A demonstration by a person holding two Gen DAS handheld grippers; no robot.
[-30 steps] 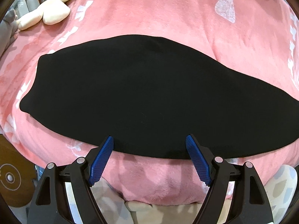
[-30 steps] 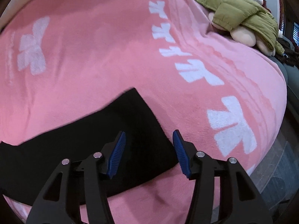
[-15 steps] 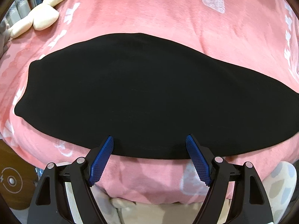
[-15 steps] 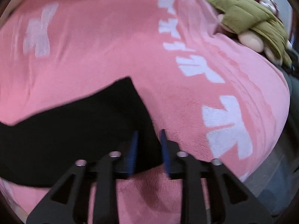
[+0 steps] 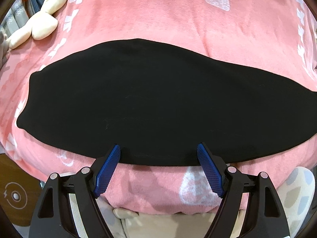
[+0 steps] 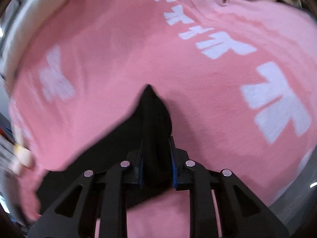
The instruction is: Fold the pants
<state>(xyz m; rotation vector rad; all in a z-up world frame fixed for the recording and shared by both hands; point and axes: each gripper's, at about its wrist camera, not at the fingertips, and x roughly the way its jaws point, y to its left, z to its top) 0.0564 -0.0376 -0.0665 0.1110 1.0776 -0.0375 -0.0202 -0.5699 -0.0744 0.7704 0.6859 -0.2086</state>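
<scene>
On a bed covered by a pink blanket point(image 5: 158, 15) printed with white bows, the black pants point(image 5: 154, 103) lie flat in a long dark band across the middle of the left wrist view. My left gripper point(image 5: 158, 152) hangs at the near hem of the pants with its blue-padded fingers point(image 5: 108, 170) spread wide, holding nothing, the tips just over the cloth's edge. My right gripper point(image 6: 156, 154) is pressed together on one end of the pants point(image 6: 152, 123), the bunched fabric rising in a dark peak between the jaws above the blanket point(image 6: 122, 55). A cream plush toy point(image 5: 37, 25) rests at the blanket's far left edge; this right wrist view is blurred.
</scene>
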